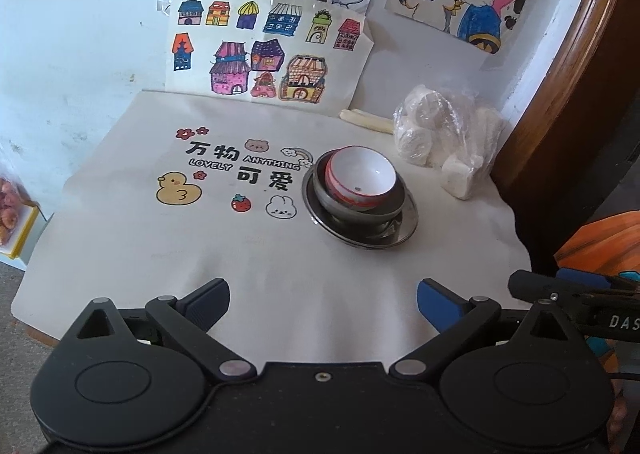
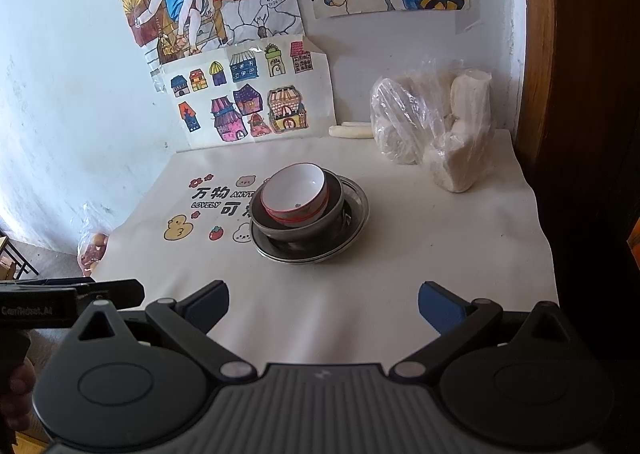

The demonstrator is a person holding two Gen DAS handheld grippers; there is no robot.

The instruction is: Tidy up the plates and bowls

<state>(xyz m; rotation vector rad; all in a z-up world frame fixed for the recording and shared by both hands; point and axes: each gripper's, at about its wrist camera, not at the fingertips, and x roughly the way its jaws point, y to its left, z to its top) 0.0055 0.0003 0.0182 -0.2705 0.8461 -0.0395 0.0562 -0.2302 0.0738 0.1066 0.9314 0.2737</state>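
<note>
A small white bowl with a red rim (image 1: 360, 178) (image 2: 295, 190) sits tilted inside a grey bowl (image 1: 340, 200) (image 2: 304, 228). The grey bowl rests on a metal plate (image 1: 404, 228) (image 2: 356, 198) on the white cloth. My left gripper (image 1: 323, 304) is open and empty, low over the cloth's near edge, well short of the stack. My right gripper (image 2: 323, 304) is open and empty, also near the front edge, facing the stack. The right gripper's body shows at the right of the left wrist view (image 1: 560, 290).
A white cloth with cartoon prints (image 1: 224, 174) (image 2: 420, 238) covers the table. A clear bag of white buns (image 1: 440, 134) (image 2: 436, 122) lies at the back right. Drawings (image 1: 264, 50) (image 2: 248, 94) lean on the wall. A wooden frame (image 1: 568, 94) (image 2: 560, 94) stands right.
</note>
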